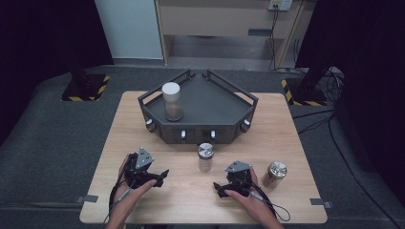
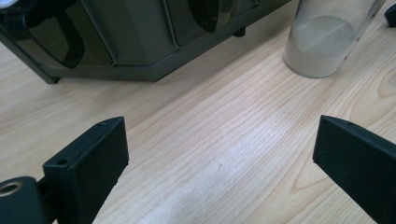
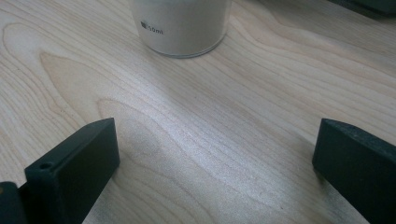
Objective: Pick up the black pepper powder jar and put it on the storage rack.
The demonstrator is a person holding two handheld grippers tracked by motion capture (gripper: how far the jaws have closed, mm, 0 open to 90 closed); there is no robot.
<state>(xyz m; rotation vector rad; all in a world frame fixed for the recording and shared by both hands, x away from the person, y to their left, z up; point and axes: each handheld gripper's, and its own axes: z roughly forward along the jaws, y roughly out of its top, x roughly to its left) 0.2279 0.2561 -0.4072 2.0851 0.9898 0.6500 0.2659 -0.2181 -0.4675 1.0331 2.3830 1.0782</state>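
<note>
While both hand-held grippers (left [image 1: 162,174], right [image 1: 218,188]) gape empty, three jars [image 1: 206,157], one tray [image 1: 239,125]

The wooden table [image 1: 157,200] is viewed from above and forward; each gripper view is held low and close over it. The silver-capped jar [image 1: 206,157] is shared by all views.

The counter [image 1: 143,200] is pale wood with a wavy brown grain, and the angular tray [image 1: 200,131] at the frame's centre is dark grey with small white knobs along its front. In it stands a clear jar [image 1: 172,101] with a white lid and brownish contents; below it a clear jar [image 1: 206,157] with a silver lid holds whitish powder, and at lower right a jar [image 1: 274,173] looks brown under silver. Both grippers' fingers [image 2: 88,163] [image 3: 74,172] are matte black, and yellow-and-black hazard stripes [image 1: 102,86] mark the grey floor at upper left and right.
</note>
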